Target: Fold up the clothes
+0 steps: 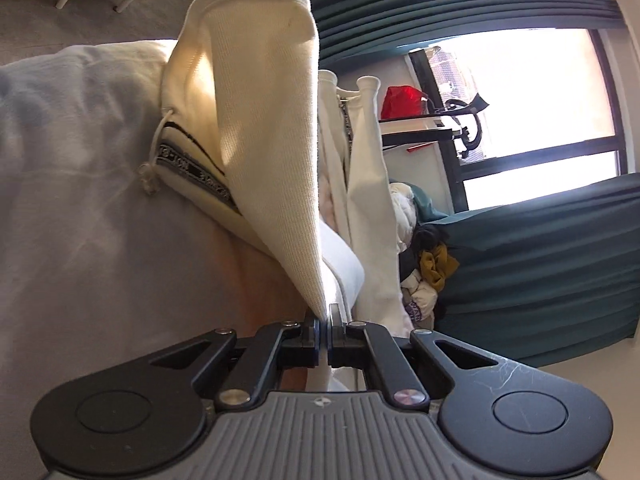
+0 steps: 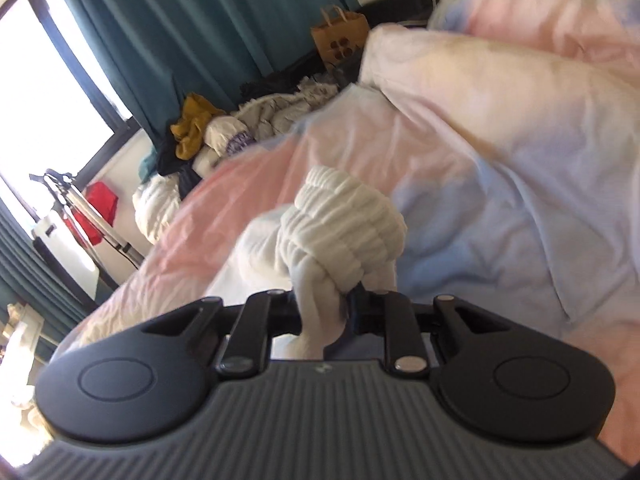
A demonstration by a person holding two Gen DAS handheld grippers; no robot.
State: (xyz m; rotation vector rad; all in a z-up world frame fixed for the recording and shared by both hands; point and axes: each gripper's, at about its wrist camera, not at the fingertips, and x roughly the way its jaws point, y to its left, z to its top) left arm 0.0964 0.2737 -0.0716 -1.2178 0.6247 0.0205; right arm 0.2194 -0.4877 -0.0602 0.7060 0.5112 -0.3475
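Between the pressed-together fingers of the left gripper [image 1: 324, 330], a thin edge of the cream garment [image 1: 260, 120] is pinched. From that pinch the cloth runs straight ahead of the fingers and widens toward a hemmed opening at its far end, so its long axis lies along the finger line. A drawstring [image 1: 154, 160] and a dark printed band [image 1: 196, 170] lie on the cloth to the left of the fingers, where the garment meets the bedding [image 1: 80, 180].

The right gripper [image 2: 324, 308] clamps a bunched ribbed cuff [image 2: 352, 216], which bulges just ahead of the fingers; a tail of cloth hangs back between them. This view is blurred, so whether the cuff belongs to the same garment is likely but not certain. Pink and blue bedding [image 2: 500, 200] lies beyond and to the right of these fingers.

Both grippers hold cloth, so neither is nearer. Judgement: the next move depends on keeping the span taut along the left gripper's axis before laying it flat.
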